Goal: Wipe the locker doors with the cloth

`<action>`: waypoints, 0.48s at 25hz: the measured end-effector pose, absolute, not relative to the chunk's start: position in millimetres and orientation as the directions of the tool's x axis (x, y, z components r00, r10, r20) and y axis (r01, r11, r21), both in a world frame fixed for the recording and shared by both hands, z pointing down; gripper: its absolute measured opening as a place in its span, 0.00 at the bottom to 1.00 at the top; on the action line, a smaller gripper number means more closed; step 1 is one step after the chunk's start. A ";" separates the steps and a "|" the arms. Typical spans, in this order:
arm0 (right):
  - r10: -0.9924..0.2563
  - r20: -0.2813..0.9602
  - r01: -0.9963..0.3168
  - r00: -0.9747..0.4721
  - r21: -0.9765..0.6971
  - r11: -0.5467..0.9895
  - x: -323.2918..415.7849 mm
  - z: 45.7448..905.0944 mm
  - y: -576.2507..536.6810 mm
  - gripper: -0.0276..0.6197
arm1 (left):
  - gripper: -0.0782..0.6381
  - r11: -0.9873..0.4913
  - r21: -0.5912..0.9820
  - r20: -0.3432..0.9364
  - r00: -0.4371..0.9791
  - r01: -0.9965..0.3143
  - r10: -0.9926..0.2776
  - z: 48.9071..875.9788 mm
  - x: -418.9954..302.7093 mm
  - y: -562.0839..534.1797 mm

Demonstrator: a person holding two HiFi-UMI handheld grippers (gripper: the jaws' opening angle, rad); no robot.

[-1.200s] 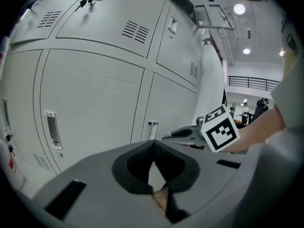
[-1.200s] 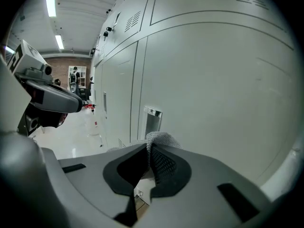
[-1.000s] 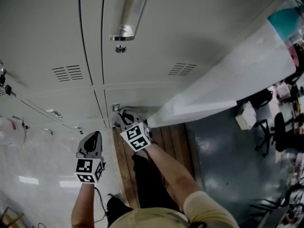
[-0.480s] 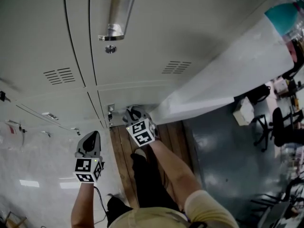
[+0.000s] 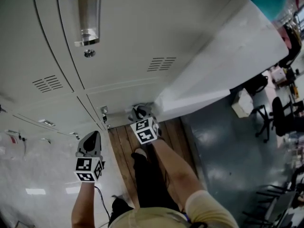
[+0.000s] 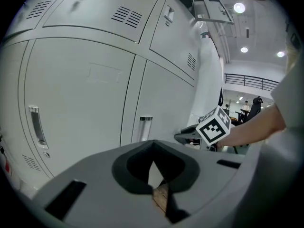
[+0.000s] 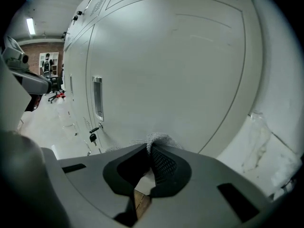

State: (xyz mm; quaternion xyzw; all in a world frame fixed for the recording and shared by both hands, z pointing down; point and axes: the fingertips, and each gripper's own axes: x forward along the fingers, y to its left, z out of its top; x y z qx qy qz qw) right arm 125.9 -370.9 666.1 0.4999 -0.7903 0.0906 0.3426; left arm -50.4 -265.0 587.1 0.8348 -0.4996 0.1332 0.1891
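Grey locker doors fill the head view, one with a metal handle. My right gripper is low against the bottom door, close to the corner where the lockers meet a white wall. It is shut on a grey mesh cloth that bunches out of the jaws against the door. My left gripper hangs to the left, off the lockers, and its jaws are shut with nothing in them. The right gripper's marker cube shows in the left gripper view.
A white wall juts out right of the lockers. A strip of wooden floor lies below the doors, beside it grey floor with office chairs and a white box. A key hangs in a lock.
My right gripper has slid the cloth to the right along the bottom door, away from the lock and toward the white wall. The left gripper has hardly moved.
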 end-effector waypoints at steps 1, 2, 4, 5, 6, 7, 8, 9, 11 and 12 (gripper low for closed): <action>-0.731 0.636 -0.861 -0.248 0.201 0.467 131.5 667.3 -371.3 0.05 | 0.10 -0.433 0.181 0.409 0.467 -0.883 -0.784 585.8 -48.8 -265.7; -0.733 0.640 -0.870 -0.230 0.203 0.450 136.8 667.2 -371.0 0.05 | 0.10 -0.434 0.179 0.407 0.468 -0.883 -0.785 584.3 -47.6 -266.2; -0.739 0.644 -0.881 -0.200 0.212 0.423 145.4 663.1 -368.9 0.05 | 0.10 -0.432 0.182 0.400 0.468 -0.883 -0.788 581.5 -46.3 -266.1; -0.744 0.641 -0.884 -0.190 0.219 0.414 148.2 660.0 -367.2 0.05 | 0.10 -0.432 0.188 0.395 0.471 -0.882 -0.789 579.8 -45.8 -265.5; -0.748 0.637 -0.885 -0.184 0.223 0.408 150.0 656.3 -364.8 0.05 | 0.10 -0.433 0.194 0.389 0.474 -0.880 -0.789 577.9 -45.4 -264.3; -0.752 0.633 -0.886 -0.183 0.225 0.405 150.6 652.6 -361.6 0.05 | 0.10 -0.433 0.196 0.386 0.475 -0.880 -0.791 575.9 -45.9 -262.5; -0.755 0.629 -0.888 -0.185 0.223 0.403 150.2 649.3 -357.7 0.05 | 0.10 -0.431 0.193 0.385 0.472 -0.881 -0.793 573.9 -47.4 -260.2; -0.759 0.623 -0.890 -0.190 0.217 0.401 149.1 646.3 -353.4 0.05 | 0.10 -0.427 0.187 0.385 0.466 -0.885 -0.797 571.8 -49.9 -257.6; -0.770 0.607 -0.894 -0.197 0.211 0.395 147.2 636.4 -345.1 0.05 | 0.10 -0.415 0.183 0.380 0.453 -0.891 -0.806 566.8 -55.8 -252.6; -0.778 0.597 -0.897 -0.198 0.210 0.389 146.7 629.7 -341.3 0.05 | 0.10 -0.410 0.189 0.373 0.452 -0.892 -0.810 563.8 -58.5 -250.1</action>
